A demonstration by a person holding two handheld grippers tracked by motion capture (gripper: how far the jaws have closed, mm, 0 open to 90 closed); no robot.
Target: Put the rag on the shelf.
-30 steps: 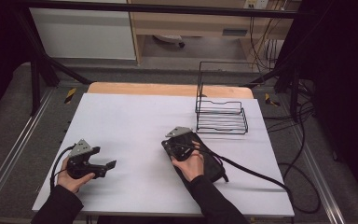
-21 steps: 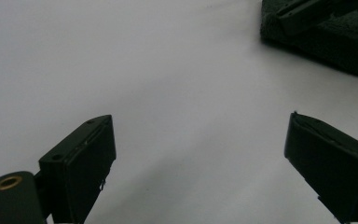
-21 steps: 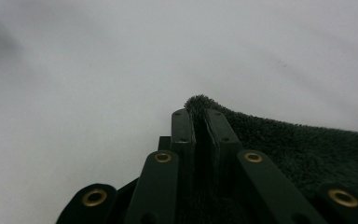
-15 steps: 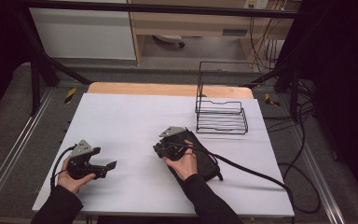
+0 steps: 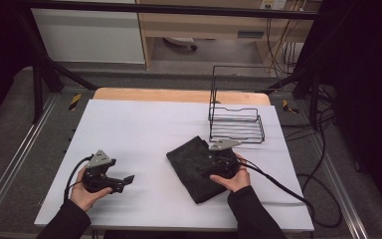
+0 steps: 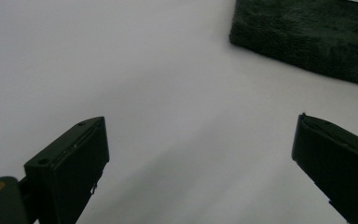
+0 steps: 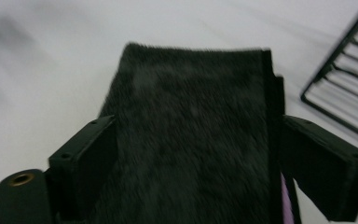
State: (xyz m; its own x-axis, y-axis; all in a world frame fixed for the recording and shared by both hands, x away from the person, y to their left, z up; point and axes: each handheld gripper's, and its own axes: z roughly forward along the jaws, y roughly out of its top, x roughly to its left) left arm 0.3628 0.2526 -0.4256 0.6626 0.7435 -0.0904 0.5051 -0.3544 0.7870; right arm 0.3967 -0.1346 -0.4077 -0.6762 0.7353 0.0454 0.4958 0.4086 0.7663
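The dark folded cloth [image 5: 195, 167] lies flat on the white table [image 5: 139, 124], just in front of the wire rack [image 5: 236, 122]. Your right claw [image 7: 191, 154] has just been opening; its jaws straddle the cloth, whose near part is cut off below them. Your left claw [image 6: 200, 158] stands wide open, empty, well apart from the cloth.

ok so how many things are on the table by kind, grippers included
Handheld grippers: 2, the left gripper and the right gripper
Dark folded cloth: 1
Black wire rack: 1
Total: 4, all on the white table
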